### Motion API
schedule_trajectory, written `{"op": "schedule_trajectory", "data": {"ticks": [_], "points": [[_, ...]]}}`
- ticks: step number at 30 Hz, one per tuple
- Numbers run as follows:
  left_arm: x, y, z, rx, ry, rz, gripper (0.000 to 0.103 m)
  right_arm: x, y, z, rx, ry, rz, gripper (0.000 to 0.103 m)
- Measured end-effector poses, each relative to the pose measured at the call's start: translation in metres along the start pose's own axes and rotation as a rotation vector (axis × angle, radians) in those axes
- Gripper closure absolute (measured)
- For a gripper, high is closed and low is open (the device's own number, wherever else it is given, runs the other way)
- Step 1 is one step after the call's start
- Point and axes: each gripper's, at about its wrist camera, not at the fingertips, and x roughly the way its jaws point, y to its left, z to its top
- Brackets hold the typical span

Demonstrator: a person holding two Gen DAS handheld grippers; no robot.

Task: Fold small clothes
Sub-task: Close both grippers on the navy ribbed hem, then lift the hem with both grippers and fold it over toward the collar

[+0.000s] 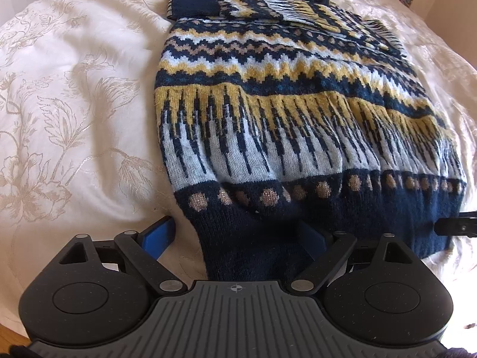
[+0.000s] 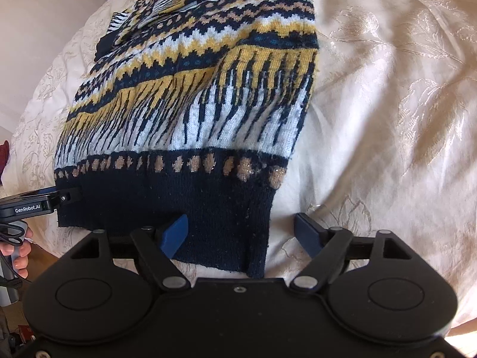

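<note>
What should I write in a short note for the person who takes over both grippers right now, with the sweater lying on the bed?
Left gripper: open, jaws astride the near left corner of the sweater's navy hem, not clamped.
Right gripper: open, jaws astride the near right corner of the hem, not clamped.
Sweater: lies lengthwise on the cream bedspread, hem nearest, sleeves already folded in across the far end.
Done: sleeves in, body narrowed.
Left: probably close both grippers on the hem corners and fold the hem up toward the collar end.
</note>
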Motion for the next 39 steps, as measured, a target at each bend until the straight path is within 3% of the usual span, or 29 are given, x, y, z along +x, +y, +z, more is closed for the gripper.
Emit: {"op": "schedule_trajectory", "data": {"ticks": [3,7,8,9,10,11,12,13,16,21,27,34,39], "points": [[0.001,-0.001,0.000,-0.001,0.017,-0.015,0.023,0.008,0.011,0.003,-0.040,0.015,-0.007,0.004],[-0.004,0.001,0.001,-0.030,0.032,-0.065,0.049,0.010,0.011,0.004,-0.009,0.013,0.005,0.005],[-0.006,0.002,0.001,-0.032,0.035,-0.077,0.052,0.008,0.008,0.005,0.014,0.009,0.022,0.013],[-0.007,0.002,0.000,-0.035,0.039,-0.088,0.058,0.006,0.006,0.006,0.031,0.005,0.030,0.036],[-0.007,0.003,-0.001,-0.041,0.043,-0.100,0.062,0.003,0.002,0.007,0.048,0.003,0.029,0.047],[-0.008,0.004,-0.001,-0.051,0.050,-0.114,0.065,0.002,-0.001,0.008,0.059,0.013,0.040,0.078],[-0.008,0.005,-0.001,-0.062,0.059,-0.128,0.076,0.002,-0.002,0.009,0.069,0.027,0.061,0.091],[-0.008,0.007,-0.001,-0.075,0.070,-0.146,0.089,0.002,-0.002,0.009,0.069,0.038,0.074,0.091],[-0.015,0.013,0.002,-0.134,0.086,-0.186,0.095,-0.003,0.000,0.014,0.067,0.050,0.092,0.091],[-0.046,0.019,0.016,-0.171,0.014,-0.203,0.095,-0.030,0.004,0.024,0.074,-0.008,0.155,0.092],[-0.088,0.025,0.060,-0.214,-0.137,-0.226,0.095,-0.067,0.010,0.052,0.082,-0.119,0.197,0.092],[-0.111,0.027,0.134,-0.196,-0.303,-0.232,0.095,-0.091,0.024,0.116,0.072,-0.287,0.209,0.092],[-0.105,0.031,0.189,-0.176,-0.375,-0.237,0.095,-0.087,0.029,0.171,0.073,-0.361,0.195,0.092]]}}
